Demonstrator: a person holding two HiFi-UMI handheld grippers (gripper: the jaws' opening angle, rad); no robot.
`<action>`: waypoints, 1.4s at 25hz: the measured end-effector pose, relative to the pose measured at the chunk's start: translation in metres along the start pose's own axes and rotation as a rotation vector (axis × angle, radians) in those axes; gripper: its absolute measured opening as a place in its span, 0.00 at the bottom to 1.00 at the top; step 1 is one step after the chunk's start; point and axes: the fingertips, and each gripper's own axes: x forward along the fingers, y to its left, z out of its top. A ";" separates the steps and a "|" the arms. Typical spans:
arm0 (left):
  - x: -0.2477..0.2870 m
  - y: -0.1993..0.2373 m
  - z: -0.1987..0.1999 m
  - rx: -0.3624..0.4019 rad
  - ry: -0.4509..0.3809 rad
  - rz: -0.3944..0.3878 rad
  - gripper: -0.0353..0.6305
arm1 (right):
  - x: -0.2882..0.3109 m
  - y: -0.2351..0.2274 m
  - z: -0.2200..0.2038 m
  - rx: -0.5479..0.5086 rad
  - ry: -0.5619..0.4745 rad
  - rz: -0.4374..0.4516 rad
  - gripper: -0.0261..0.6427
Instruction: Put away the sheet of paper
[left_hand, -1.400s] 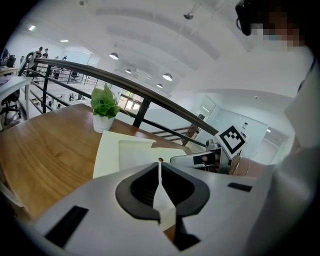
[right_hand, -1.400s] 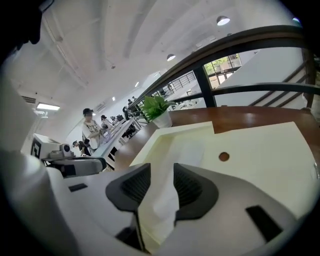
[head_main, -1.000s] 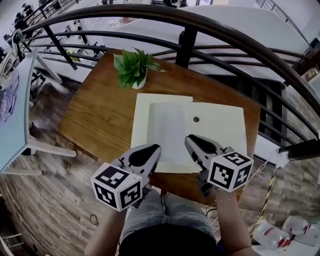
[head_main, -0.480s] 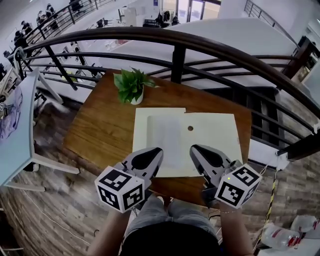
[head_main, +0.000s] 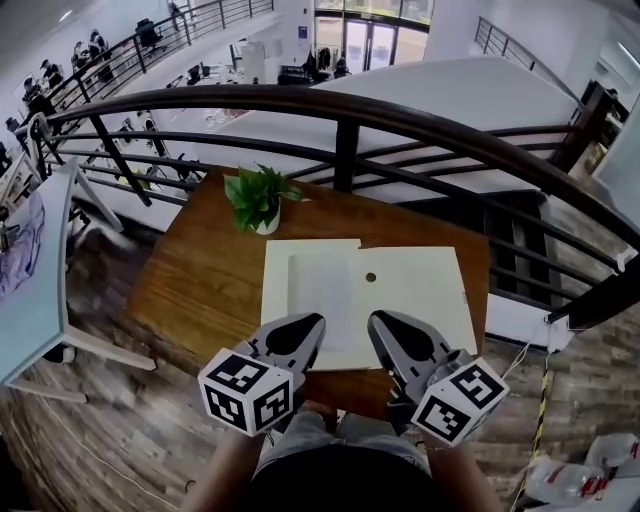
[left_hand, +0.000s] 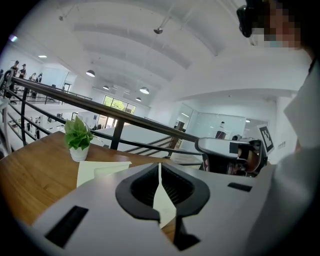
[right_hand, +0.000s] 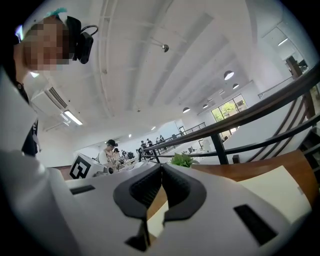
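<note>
Paper, a pale white rectangular sheet (head_main: 322, 288), lies flat on a cream folder (head_main: 425, 290) at centre frame, on the brown wooden tabletop (head_main: 200, 280). Thin and flush, it may crease or skid off when pinched. Below it, left tool (head_main: 308, 322) and right tool (head_main: 378, 320) are clenched, empty.

One brown wooden tabletop (head_main: 190, 290) carries one green leafy plant in a white pot (head_main: 256, 198). Nearer than the plant lie two pale cream flat panels (head_main: 425, 290) side by side, one white sheet of paper (head_main: 325, 290) and one small dark round spot (head_main: 370, 277). Two grey tools show: the left tool (head_main: 305, 325) and the right tool (head_main: 385, 322).
</note>
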 end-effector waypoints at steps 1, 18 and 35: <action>0.000 -0.001 -0.001 -0.009 -0.003 -0.004 0.09 | -0.001 0.000 -0.002 -0.004 0.003 -0.009 0.08; 0.007 -0.013 -0.023 -0.011 0.065 0.016 0.10 | -0.005 -0.008 -0.026 0.020 0.100 -0.049 0.08; 0.011 -0.008 -0.024 -0.038 0.062 0.009 0.09 | 0.002 -0.010 -0.031 0.013 0.122 -0.039 0.08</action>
